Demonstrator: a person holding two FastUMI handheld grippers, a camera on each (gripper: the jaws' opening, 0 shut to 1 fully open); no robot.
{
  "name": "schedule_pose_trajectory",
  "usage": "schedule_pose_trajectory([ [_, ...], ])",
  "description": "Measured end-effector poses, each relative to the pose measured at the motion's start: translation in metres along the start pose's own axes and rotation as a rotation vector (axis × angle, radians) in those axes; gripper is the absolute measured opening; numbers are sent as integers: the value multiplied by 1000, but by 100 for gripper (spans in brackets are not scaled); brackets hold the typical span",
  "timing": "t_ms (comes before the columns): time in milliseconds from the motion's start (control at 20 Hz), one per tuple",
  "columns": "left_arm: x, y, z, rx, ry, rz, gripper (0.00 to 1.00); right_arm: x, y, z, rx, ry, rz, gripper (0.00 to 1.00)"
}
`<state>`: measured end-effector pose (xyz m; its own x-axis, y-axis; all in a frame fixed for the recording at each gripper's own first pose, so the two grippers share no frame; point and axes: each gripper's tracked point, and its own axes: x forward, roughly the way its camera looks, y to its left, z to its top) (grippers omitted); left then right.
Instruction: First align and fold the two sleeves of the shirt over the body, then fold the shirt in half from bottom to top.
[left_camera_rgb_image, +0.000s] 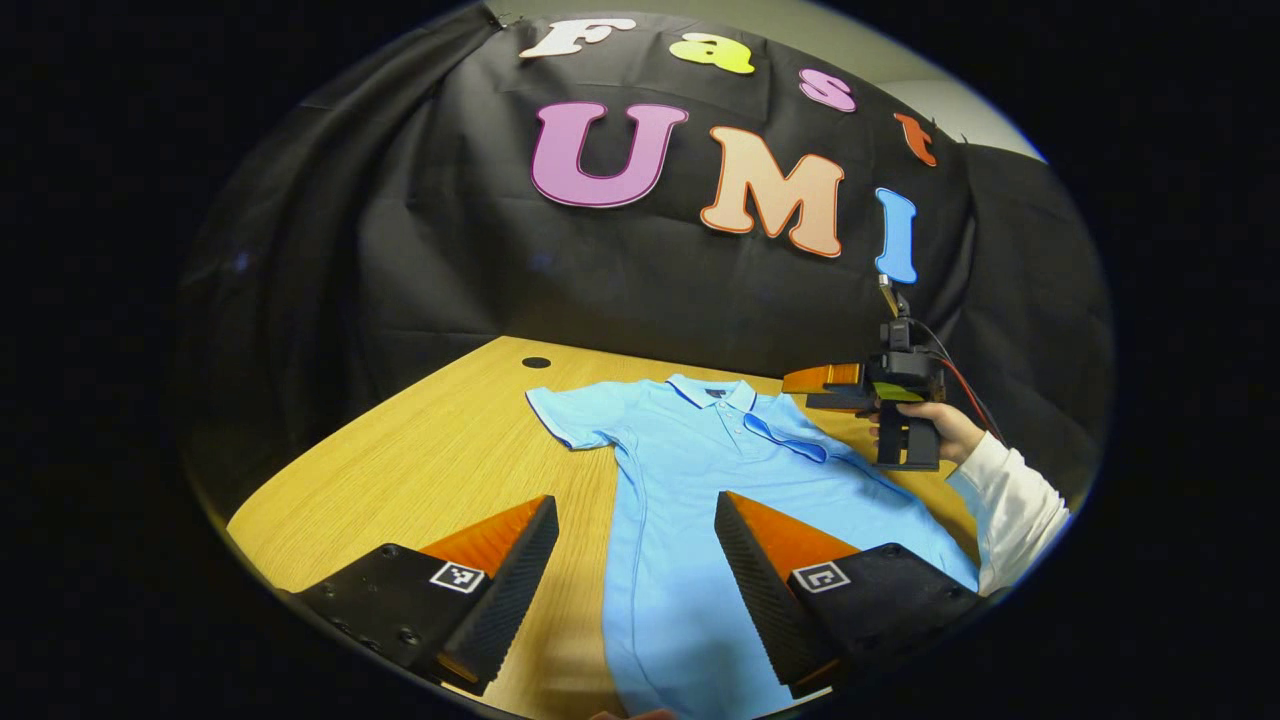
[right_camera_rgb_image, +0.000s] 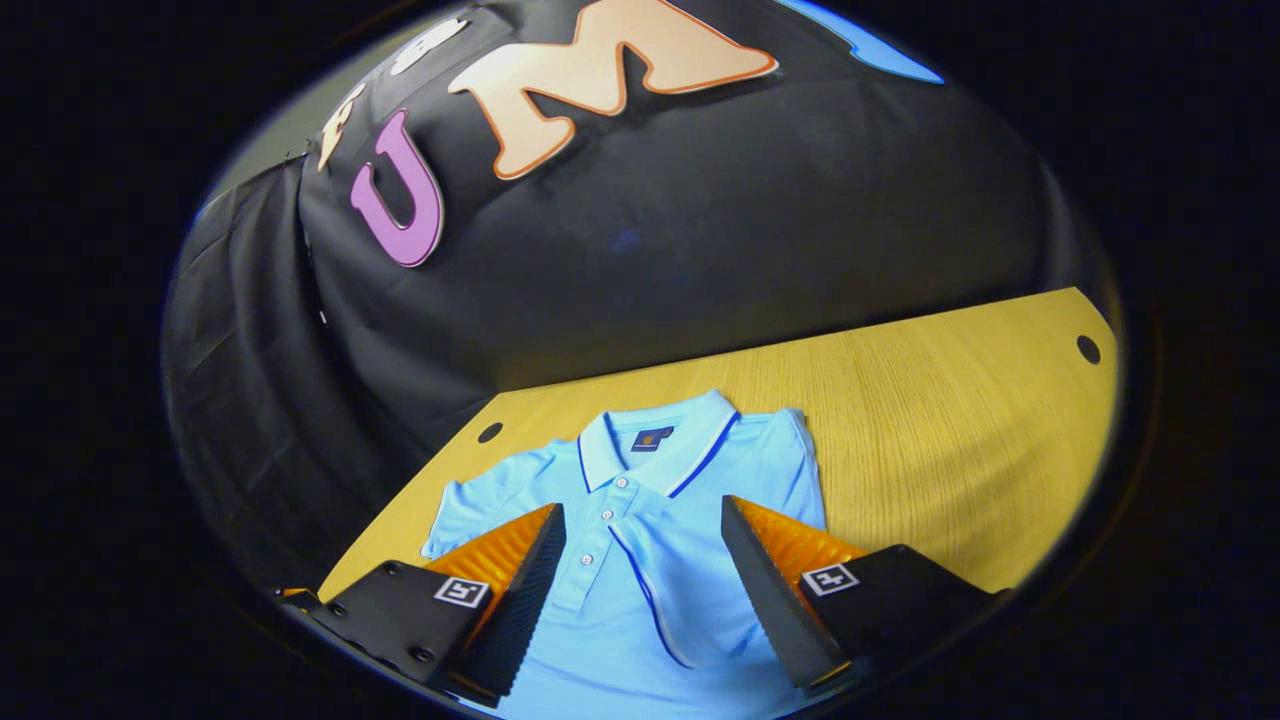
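Note:
A light blue polo shirt (left_camera_rgb_image: 690, 480) lies flat on the wooden table (left_camera_rgb_image: 420, 450), collar toward the back wall. One sleeve (left_camera_rgb_image: 785, 438) is folded over the chest; the other sleeve (left_camera_rgb_image: 570, 412) still lies spread out on the wood. My left gripper (left_camera_rgb_image: 636, 545) hovers open above the shirt's lower body, nothing between its fingers. In the right gripper view the shirt (right_camera_rgb_image: 640, 520) shows with the folded sleeve (right_camera_rgb_image: 670, 580) between the open fingers of my right gripper (right_camera_rgb_image: 643, 555). A hand holds the right gripper (left_camera_rgb_image: 835, 388) above the shirt's shoulder in the left gripper view.
The black cloth wall rises right behind the table. Round holes (left_camera_rgb_image: 536, 362) (right_camera_rgb_image: 1088, 349) sit in the tabletop's back corners. Bare wood (right_camera_rgb_image: 950, 440) stretches beside the shirt. A white sleeve (left_camera_rgb_image: 1010, 500) of the person reaches in beside the shirt.

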<state>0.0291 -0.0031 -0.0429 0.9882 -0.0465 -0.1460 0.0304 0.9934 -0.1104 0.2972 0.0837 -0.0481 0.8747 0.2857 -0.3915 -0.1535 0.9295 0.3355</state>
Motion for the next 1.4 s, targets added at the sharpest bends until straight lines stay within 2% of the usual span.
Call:
schedule_pose_trajectory([
  [250,3,3,-5,-22,4,2,95,-61,5,1,-123,-96,-12,98],
  [350,7,5,-6,-27,9,4,95,-90,10,-8,-137,-119,5,94],
  [400,9,6,-5,-29,14,4,95,-103,10,-14,-145,-129,7,98],
  [500,14,10,-4,-34,19,5,95,-130,9,-25,-160,-152,8,98],
  [800,40,25,16,-20,24,-1,95,-195,-5,-57,-168,-185,-25,98],
  [950,63,33,31,-21,48,-23,95,-217,-8,-62,-186,-217,-44,98],
  [1150,95,55,49,-19,89,4,95,-235,0,-66,-166,-240,-18,98],
  [1400,132,69,64,-37,129,18,95,-246,4,-74,-202,-251,-33,98],
])
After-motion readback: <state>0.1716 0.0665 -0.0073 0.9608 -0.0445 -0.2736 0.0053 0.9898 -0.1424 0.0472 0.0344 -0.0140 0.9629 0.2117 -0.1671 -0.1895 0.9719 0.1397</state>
